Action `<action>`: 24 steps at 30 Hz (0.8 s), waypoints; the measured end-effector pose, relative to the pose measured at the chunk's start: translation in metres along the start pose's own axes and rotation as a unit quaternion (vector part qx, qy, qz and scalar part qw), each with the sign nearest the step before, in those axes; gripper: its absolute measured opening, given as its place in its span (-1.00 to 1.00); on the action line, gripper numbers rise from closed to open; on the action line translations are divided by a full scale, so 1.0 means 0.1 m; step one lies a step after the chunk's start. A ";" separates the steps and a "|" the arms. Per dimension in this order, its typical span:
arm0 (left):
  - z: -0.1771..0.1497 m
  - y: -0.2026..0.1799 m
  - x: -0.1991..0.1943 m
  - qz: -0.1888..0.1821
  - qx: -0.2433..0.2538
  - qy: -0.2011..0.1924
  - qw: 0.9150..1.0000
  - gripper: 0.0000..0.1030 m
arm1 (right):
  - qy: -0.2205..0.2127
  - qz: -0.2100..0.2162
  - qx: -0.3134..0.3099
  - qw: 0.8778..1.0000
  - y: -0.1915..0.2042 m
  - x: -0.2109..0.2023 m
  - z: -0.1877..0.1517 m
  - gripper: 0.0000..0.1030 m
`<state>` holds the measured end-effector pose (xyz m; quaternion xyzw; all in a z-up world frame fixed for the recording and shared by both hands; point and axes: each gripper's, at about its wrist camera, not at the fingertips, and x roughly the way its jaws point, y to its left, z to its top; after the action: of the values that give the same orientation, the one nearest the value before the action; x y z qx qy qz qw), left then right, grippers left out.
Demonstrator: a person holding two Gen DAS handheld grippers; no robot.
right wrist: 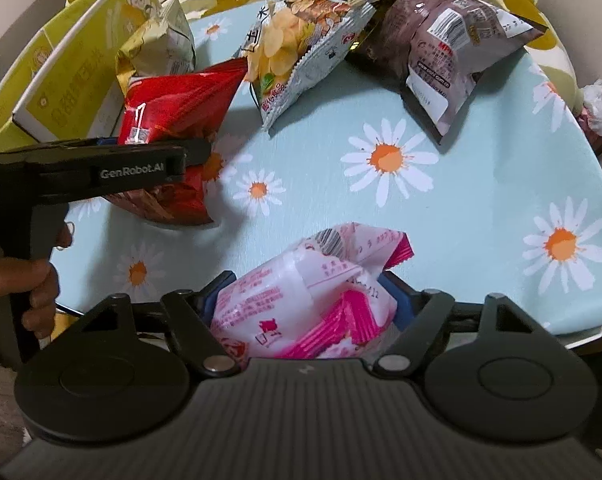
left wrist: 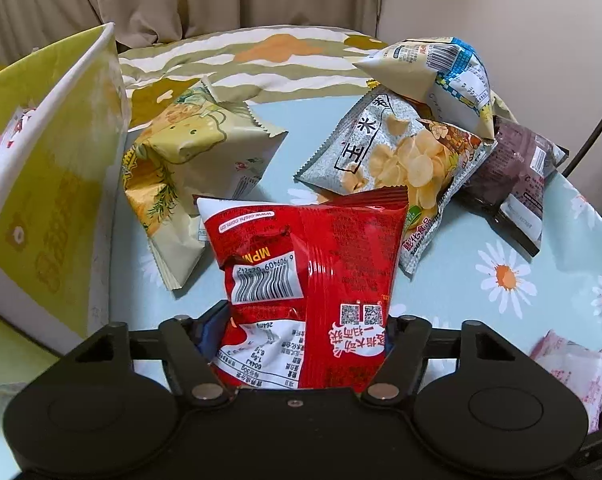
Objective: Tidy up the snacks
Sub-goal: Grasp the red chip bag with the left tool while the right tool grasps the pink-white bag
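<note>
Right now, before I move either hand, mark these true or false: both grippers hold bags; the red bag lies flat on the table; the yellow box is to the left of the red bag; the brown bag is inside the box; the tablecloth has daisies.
1. Both grippers hold bags. True: the left gripper is shut on the red bag, the right gripper on the pink bag.
2. The red bag lies flat. False: it is gripped and lifted.
3. The yellow box is left of the red bag. True.
4. The brown bag is in the box. False: it lies on the tablecloth.
5. The tablecloth has daisies. True.
</note>
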<state>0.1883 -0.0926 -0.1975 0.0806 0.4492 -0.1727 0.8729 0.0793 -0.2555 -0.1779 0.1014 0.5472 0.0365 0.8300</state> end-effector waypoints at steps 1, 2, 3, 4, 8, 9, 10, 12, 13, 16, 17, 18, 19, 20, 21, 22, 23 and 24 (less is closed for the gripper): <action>0.01 0.00 -0.01 -0.001 -0.002 0.000 1.000 0.31 | 0.000 -0.001 -0.003 1.000 0.01 0.00 0.00 0.77; 0.01 0.01 -0.01 -0.002 -0.004 0.000 1.000 0.29 | 0.000 -0.002 -0.005 1.000 0.01 0.01 0.01 0.76; 0.01 0.01 -0.01 -0.004 -0.005 0.001 1.000 0.25 | 0.000 -0.003 -0.007 1.000 0.02 0.01 0.01 0.74; 0.00 0.01 -0.02 -0.004 -0.005 0.001 1.000 0.23 | 0.000 -0.004 -0.008 1.000 0.02 0.01 0.01 0.70; -0.02 0.01 -0.06 -0.001 0.001 -0.001 1.000 0.17 | -0.004 -0.017 -0.017 1.000 0.04 0.02 0.02 0.54; -0.03 0.02 -0.08 0.000 0.001 -0.002 1.000 0.16 | -0.005 -0.019 -0.020 1.000 0.04 0.02 0.03 0.52; -0.03 0.02 -0.09 0.001 0.001 -0.003 1.000 0.15 | -0.008 -0.021 -0.021 1.000 0.04 0.01 0.02 0.50; -0.04 0.03 -0.13 0.004 0.000 -0.008 1.000 0.11 | -0.011 -0.023 -0.023 0.999 0.05 0.01 0.02 0.47; -0.04 0.02 -0.15 0.010 0.002 -0.010 1.000 0.08 | -0.012 -0.023 -0.021 0.999 0.05 0.00 0.03 0.45; -0.04 -0.01 -0.21 0.013 0.010 -0.016 1.000 0.05 | -0.020 -0.020 -0.024 0.999 0.06 -0.05 0.04 0.39; -0.03 -0.02 -0.24 0.012 0.011 -0.018 1.000 0.05 | -0.023 -0.021 -0.027 0.999 0.07 -0.07 0.04 0.38; -0.03 -0.04 -0.27 0.012 0.013 -0.021 1.000 0.05 | -0.027 -0.021 -0.028 0.999 0.08 -0.10 0.05 0.38; -0.03 -0.05 -0.31 0.013 0.014 -0.025 1.000 0.05 | -0.030 -0.021 -0.028 0.999 0.09 -0.13 0.06 0.37; -0.03 -0.06 -0.34 0.013 0.015 -0.028 0.999 0.05 | -0.034 -0.020 -0.028 0.999 0.09 -0.16 0.07 0.37; -0.02 -0.07 -0.38 0.012 0.016 -0.032 0.999 0.05 | -0.038 -0.019 -0.027 0.999 0.09 -0.19 0.07 0.37; -0.01 -0.07 -0.43 0.011 0.016 -0.036 0.999 0.05 | -0.042 -0.019 -0.027 0.999 0.10 -0.23 0.07 0.36; 0.00 -0.08 -0.49 0.012 0.016 -0.041 0.999 0.05 | -0.047 -0.019 -0.027 0.998 0.11 -0.27 0.08 0.36; 0.01 -0.09 -0.55 0.012 0.016 -0.046 0.999 0.05 | -0.052 -0.019 -0.028 0.998 0.11 -0.32 0.09 0.36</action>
<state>0.1558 -0.0882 -0.1519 0.0917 0.4045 -0.1730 0.8933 0.0760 -0.2514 -0.1437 0.0694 0.5036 0.0303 0.8606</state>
